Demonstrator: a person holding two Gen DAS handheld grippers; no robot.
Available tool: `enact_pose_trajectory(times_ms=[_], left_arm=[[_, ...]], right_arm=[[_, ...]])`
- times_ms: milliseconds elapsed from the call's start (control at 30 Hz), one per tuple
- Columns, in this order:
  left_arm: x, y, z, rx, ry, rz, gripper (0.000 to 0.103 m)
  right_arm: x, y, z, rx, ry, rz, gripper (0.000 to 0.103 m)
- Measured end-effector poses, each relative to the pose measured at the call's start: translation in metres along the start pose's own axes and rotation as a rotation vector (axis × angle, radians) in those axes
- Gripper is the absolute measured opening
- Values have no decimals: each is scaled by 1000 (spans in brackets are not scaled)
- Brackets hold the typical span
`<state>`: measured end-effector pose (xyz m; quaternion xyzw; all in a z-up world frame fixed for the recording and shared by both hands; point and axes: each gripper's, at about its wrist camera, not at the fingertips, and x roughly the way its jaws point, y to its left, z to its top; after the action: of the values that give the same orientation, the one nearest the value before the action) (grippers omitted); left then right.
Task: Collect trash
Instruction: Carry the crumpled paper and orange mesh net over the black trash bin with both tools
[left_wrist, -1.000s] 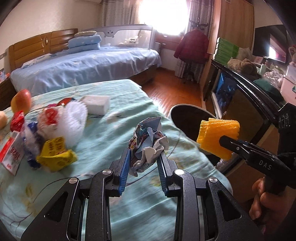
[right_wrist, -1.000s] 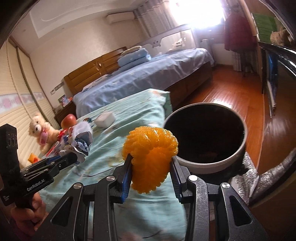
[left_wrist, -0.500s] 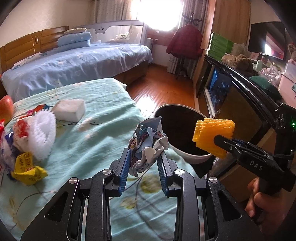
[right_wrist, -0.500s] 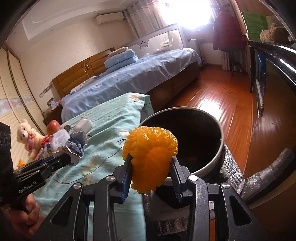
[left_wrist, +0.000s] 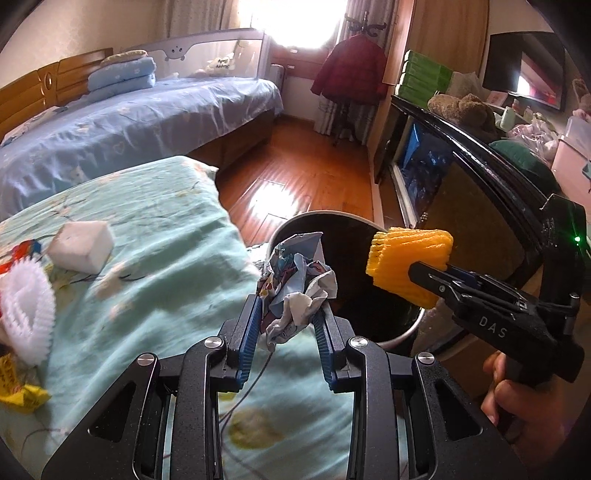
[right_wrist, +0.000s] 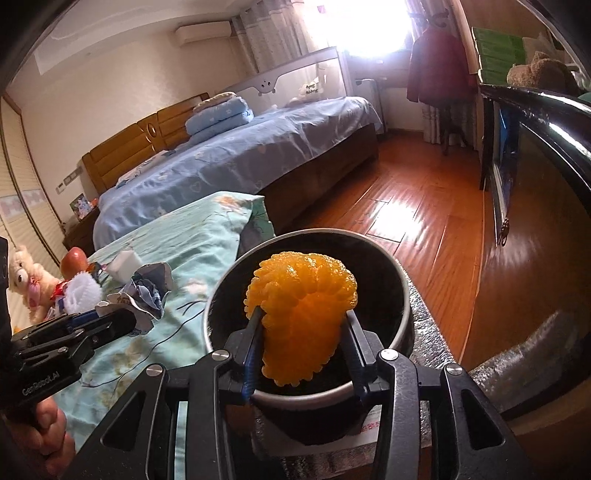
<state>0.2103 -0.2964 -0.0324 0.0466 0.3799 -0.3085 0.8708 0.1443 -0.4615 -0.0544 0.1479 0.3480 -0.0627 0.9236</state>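
Observation:
My left gripper (left_wrist: 290, 306) is shut on a crumpled printed paper wad (left_wrist: 299, 280), held over the edge of the teal-covered surface (left_wrist: 155, 258) right by the near rim of a round dark bin (left_wrist: 402, 334). My right gripper (right_wrist: 303, 317) holds an orange foam fruit net (right_wrist: 303, 306) directly above the bin's (right_wrist: 404, 284) dark opening. Its jaws are opening, and the net is still caught between the pads. From the left wrist view the orange net (left_wrist: 410, 251) hangs over the bin on the right. The right wrist view shows the left gripper (right_wrist: 122, 317) with the paper wad (right_wrist: 147, 288) to the left.
A white block (left_wrist: 81, 245), a white foam net (left_wrist: 26, 317) and a yellow wrapper (left_wrist: 18, 391) lie on the teal cover at left. An apple (right_wrist: 74, 260) and a plush toy (right_wrist: 26, 280) sit further back. A black cabinet (left_wrist: 480, 192) stands right of the bin.
Both grippers have moved toward the bin. The orange net went from beside the bin's rim to over its opening, and the paper wad reached the rim.

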Motion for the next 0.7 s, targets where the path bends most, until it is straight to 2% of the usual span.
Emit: enact_pose_trajectory(times_ms=[700], left_arm=[[41, -9, 17, 4, 68, -27, 29]], right_arm=[[30, -25, 19, 35, 61, -6, 45]])
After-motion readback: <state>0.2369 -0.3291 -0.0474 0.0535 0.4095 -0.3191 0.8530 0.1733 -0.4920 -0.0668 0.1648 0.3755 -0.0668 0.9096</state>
